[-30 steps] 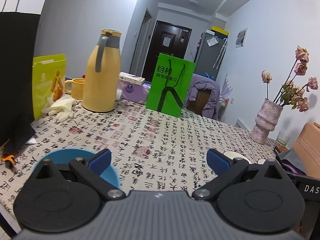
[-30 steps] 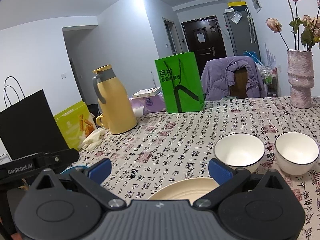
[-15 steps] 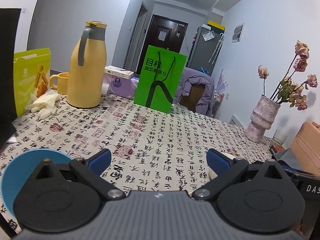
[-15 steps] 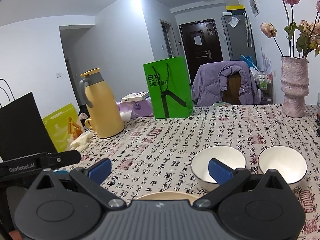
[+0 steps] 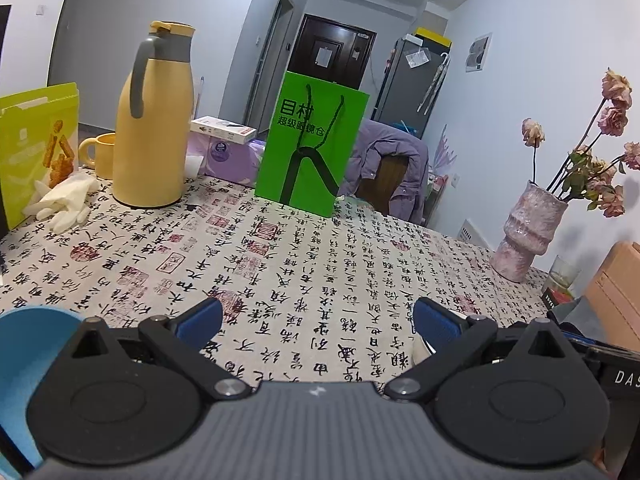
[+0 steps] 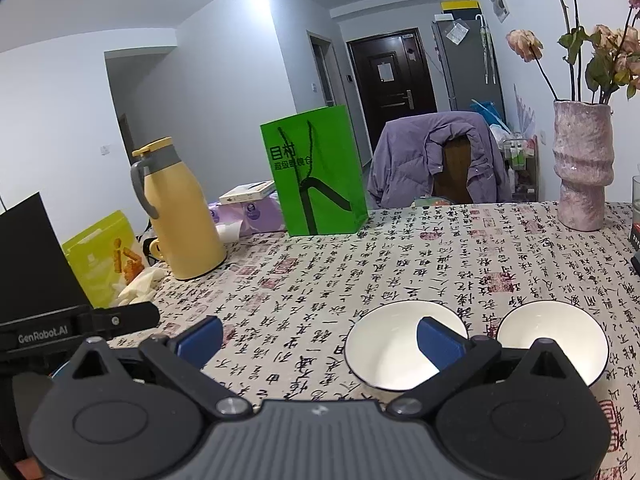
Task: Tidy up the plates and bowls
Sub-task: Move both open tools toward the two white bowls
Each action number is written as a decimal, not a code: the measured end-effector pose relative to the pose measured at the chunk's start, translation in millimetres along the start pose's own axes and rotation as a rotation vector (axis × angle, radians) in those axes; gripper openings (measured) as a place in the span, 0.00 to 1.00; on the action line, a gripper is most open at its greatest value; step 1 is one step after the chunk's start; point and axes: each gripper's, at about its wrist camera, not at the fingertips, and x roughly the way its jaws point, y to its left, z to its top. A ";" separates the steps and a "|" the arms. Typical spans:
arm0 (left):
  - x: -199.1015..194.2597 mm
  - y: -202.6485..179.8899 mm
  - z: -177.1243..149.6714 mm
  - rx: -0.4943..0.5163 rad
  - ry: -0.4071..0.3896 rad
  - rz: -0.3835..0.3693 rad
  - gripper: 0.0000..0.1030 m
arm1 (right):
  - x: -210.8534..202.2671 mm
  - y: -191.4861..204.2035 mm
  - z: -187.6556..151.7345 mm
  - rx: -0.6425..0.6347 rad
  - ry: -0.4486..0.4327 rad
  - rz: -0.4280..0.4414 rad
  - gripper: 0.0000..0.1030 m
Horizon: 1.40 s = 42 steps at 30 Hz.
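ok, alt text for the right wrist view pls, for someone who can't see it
The open right gripper hovers low over a calligraphy-print tablecloth, its right finger in front of the nearer of two empty white bowls sitting side by side. Farther back stand a yellow thermos, a green paper bag and a pink vase.

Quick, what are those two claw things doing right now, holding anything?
Left gripper: open, holding nothing; a blue plate lies beside it.
Right gripper: open, holding nothing; one finger is in front of a white bowl.
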 end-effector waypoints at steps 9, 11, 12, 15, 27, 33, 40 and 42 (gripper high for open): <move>23.7 -9.7 8.0 0.004 0.020 0.009 1.00 | 15.8 -17.1 10.9 0.010 0.012 -0.008 1.00; 29.2 -13.1 10.2 0.008 0.024 0.012 1.00 | 19.5 -21.8 13.3 0.015 0.014 -0.012 1.00; 32.3 -15.3 11.5 0.012 0.025 0.016 1.00 | 21.2 -24.1 14.7 0.016 0.016 -0.014 1.00; 41.5 -21.7 14.9 0.025 0.034 0.023 1.00 | 27.0 -30.7 19.5 0.015 0.021 -0.021 1.00; 97.5 -54.6 13.1 0.073 0.145 0.023 1.00 | 58.9 -77.3 13.8 0.097 0.081 -0.066 0.89; 123.6 -72.7 3.7 0.091 0.201 0.014 1.00 | 67.3 -94.6 2.8 0.143 0.088 -0.054 0.83; 141.4 -88.4 -4.3 0.103 0.233 0.013 1.00 | 71.9 -103.6 -4.9 0.155 0.101 -0.074 0.81; 144.4 -91.0 -7.1 0.105 0.239 0.017 1.00 | 73.0 -102.8 -7.0 0.143 0.098 -0.089 0.81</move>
